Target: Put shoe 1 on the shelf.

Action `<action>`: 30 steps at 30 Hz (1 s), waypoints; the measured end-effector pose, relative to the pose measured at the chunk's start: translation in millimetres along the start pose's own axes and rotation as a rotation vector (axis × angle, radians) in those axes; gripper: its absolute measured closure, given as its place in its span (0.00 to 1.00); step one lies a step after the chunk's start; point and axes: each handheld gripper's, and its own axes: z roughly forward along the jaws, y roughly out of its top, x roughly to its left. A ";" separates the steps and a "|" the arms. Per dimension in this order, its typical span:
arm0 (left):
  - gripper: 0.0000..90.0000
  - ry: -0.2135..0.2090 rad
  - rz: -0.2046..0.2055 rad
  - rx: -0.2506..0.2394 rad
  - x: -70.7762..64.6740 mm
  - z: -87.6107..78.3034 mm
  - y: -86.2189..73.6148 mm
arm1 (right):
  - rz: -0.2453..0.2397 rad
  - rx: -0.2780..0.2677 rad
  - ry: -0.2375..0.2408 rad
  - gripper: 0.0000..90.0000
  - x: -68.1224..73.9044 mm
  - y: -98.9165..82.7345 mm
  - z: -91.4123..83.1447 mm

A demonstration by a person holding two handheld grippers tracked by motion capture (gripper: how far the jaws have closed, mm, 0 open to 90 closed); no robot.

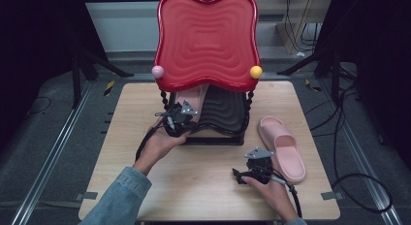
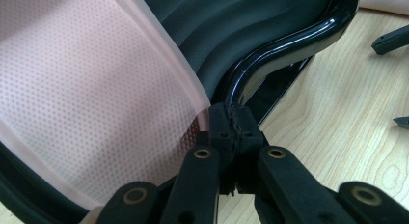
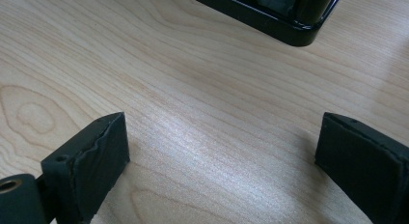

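On the lower shelf of the rack (image 1: 220, 113), the left claw (image 1: 180, 119) is clenched on the edge of a pink slipper (image 2: 91, 103), while its mate (image 1: 281, 147) lies lengthwise just beside the released right claw (image 1: 247, 174).

Sitting on a light wooden table (image 1: 203, 186): second pink slipper (image 1: 282, 148) off to the right, plus a red wavy upper tray (image 1: 207, 38) with a pink ball (image 1: 157, 72) and yellow ball (image 1: 256, 72) on its front corners.
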 end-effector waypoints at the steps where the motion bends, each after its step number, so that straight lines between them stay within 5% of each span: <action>1: 0.97 -0.001 0.001 -0.004 -0.9 -1.0 0.0 | 0.000 0.000 0.000 0.06 0.0 0.0 0.0; 13: 0.78 0.011 -0.001 -0.007 -16.0 -18.2 -7.7 | 0.003 0.003 -0.001 0.06 0.2 0.2 -0.2; 17: 0.62 0.004 -0.013 -0.014 -21.4 -23.8 -15.6 | -0.005 0.010 -0.005 0.09 -0.8 1.0 -1.3; 20: 0.51 -0.012 -0.040 -0.021 -26.5 -32.0 -28.4 | -0.048 -0.002 -0.042 0.22 -0.7 2.9 -7.6; 30: 0.29 -0.002 -0.114 -0.019 -33.0 -45.9 -75.7 | -0.033 -0.045 -0.081 0.38 -6.9 9.5 -34.6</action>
